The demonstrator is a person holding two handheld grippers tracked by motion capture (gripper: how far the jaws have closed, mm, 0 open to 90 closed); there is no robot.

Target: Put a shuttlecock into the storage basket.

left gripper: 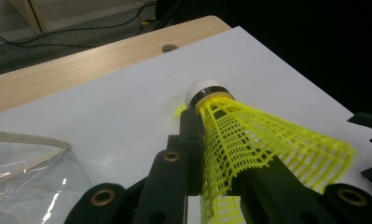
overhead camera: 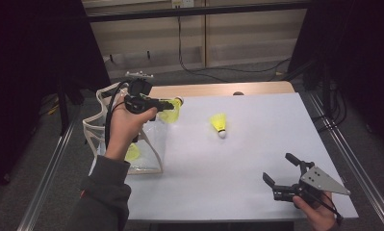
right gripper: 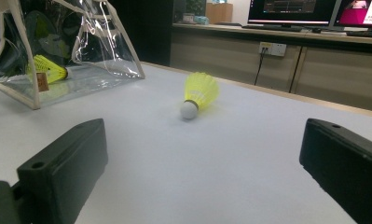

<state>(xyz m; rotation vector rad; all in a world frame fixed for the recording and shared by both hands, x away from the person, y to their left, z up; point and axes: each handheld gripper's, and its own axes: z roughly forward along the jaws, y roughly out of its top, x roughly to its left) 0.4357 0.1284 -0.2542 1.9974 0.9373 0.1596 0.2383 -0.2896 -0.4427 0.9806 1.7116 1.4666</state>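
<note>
High view: the left gripper (overhead camera: 169,107) is held above the table's far-left part, just past the clear plastic bag with cream-coloured trim and handles (overhead camera: 94,134) that stands along the left edge. Its jaws are clamped on the skirt of a yellow mesh plastic shuttlecock with a white cork (overhead camera: 171,111). The left forearm reaches up from the near-left corner, wrist bent so the gripper points level toward the right. A second yellow shuttlecock (overhead camera: 132,152) lies inside the bag, and a third yellow shuttlecock (overhead camera: 219,124) rests on the white table (overhead camera: 257,144) near its middle, cork toward the near edge. The right gripper (overhead camera: 280,174) sits low at the near-right corner, its jaws wide apart and holding nothing.

Left gripper view: the black jaws pinch the held shuttlecock's mesh skirt (left gripper: 249,144), with the cork pointing away toward the far edge.

Right gripper view: both jaws stand far apart, aimed level across the table at the loose shuttlecock (right gripper: 198,93); the bag (right gripper: 88,56) is beyond, toward the left edge.

By my reading, the work is packing shuttlecocks into the bag, and this one is being carried. The next move calls for bringing it over the bag's mouth, lowering it and letting go.
</note>
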